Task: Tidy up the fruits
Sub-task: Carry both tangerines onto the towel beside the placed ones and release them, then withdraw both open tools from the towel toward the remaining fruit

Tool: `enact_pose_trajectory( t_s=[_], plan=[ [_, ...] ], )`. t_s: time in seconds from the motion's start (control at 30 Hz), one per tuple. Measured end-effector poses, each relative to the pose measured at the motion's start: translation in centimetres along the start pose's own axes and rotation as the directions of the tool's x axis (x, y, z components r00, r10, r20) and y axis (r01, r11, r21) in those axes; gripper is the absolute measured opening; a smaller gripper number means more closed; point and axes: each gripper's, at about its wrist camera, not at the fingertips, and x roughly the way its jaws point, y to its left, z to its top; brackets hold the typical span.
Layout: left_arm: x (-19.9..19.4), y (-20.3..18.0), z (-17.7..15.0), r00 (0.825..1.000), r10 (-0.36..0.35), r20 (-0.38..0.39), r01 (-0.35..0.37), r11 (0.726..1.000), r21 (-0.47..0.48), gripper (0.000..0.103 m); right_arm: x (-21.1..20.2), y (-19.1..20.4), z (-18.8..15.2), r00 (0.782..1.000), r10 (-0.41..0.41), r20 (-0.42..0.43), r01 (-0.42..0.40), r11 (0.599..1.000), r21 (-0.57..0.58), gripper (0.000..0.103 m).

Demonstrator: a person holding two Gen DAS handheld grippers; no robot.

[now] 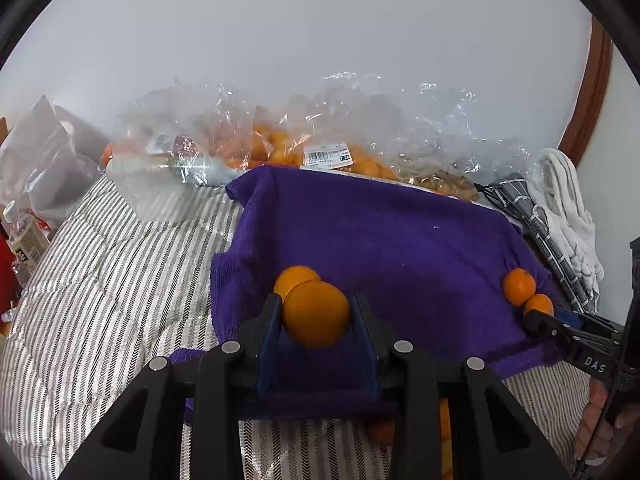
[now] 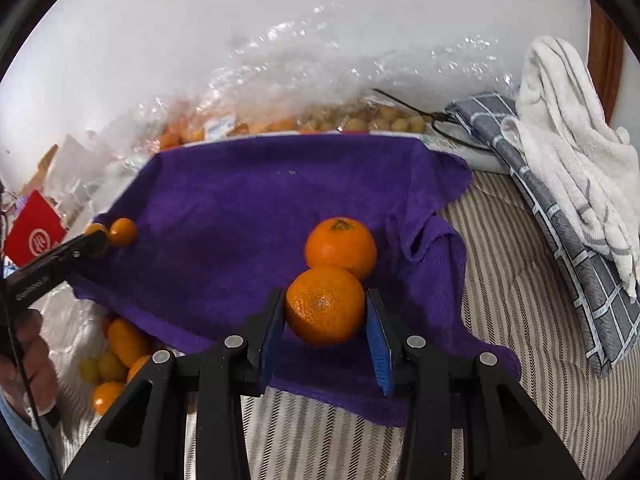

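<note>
A purple towel (image 1: 380, 232) (image 2: 240, 200) is spread over striped bedding. My left gripper (image 1: 317, 304) is shut on an orange (image 1: 316, 320) just above the towel's near edge, touching a second orange (image 1: 292, 278) that lies behind it. My right gripper (image 2: 325, 296) is shut on another orange (image 2: 325, 312), close in front of an orange (image 2: 341, 246) resting on the towel. Each gripper shows in the other's view: the right one (image 1: 536, 315) at the towel's right side with its orange (image 1: 540, 303) beside the resting one (image 1: 519, 286), the left one (image 2: 95, 240) at the towel's left edge.
Clear plastic bags (image 1: 280, 136) (image 2: 280, 92) of small orange and yellowish fruit lie along the wall behind the towel. A grey checked cloth (image 2: 560, 240) and a white towel (image 2: 568, 140) sit at the right. Loose fruits (image 2: 120, 344) lie under the towel's near left corner. A person's hand (image 2: 28, 344) holds the left gripper.
</note>
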Motion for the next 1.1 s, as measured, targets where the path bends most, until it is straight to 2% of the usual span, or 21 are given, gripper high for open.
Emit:
enact_pose_trajectory(
  t_s=[0.2, 0.33, 0.5, 0.73, 0.8, 0.87, 0.97, 1.1],
  plan=[
    [0.8, 0.2, -0.1, 0.999, 0.027, -0.038, -0.027, 1.0, -0.004, 0.034, 0.7, 0.2, -0.3, 1.0, -0.02, 0.011, 0.02, 1.0, 0.006, 0.04],
    [0.9, 0.0, -0.1, 0.998, 0.044, -0.037, -0.044, 0.999, 0.014, 0.034, 0.7, 0.4, -0.3, 1.0, -0.024, 0.016, 0.024, 1.0, 0.001, 0.04],
    [1.0, -0.3, -0.2, 0.998, 0.059, -0.035, -0.057, 0.998, 0.033, 0.034, 0.7, 0.0, -0.1, 1.0, 0.022, -0.001, -0.022, 1.0, 0.022, 0.051],
    [0.7, 0.0, -0.1, 0.999, 0.035, -0.026, -0.034, 0.999, 0.016, 0.038, 0.4, 0.6, 0.1, 1.0, -0.008, -0.017, 0.008, 1.0, -0.014, 0.052],
    [0.5, 0.0, -0.1, 0.999, 0.031, -0.014, -0.031, 0.999, 0.008, 0.041, 0.0, 0.6, 0.2, 1.0, -0.011, -0.003, 0.011, 1.0, -0.016, 0.053],
    [0.2, 0.1, -0.1, 1.0, 0.031, 0.006, -0.031, 1.0, -0.001, 0.043, -0.5, 0.6, 0.4, 0.999, -0.025, 0.023, 0.026, 1.0, -0.017, 0.061],
    [-0.2, 0.3, 0.0, 0.999, 0.036, 0.027, -0.036, 0.999, -0.012, 0.043, -1.4, 0.4, 0.4, 0.997, -0.031, 0.071, 0.032, 0.999, -0.011, 0.065],
    [-0.8, 0.5, 0.2, 0.997, 0.037, 0.06, -0.036, 0.999, -0.022, 0.043, -2.0, -0.1, 0.5, 0.995, 0.003, 0.099, -0.005, 1.0, 0.015, 0.067]
  ],
)
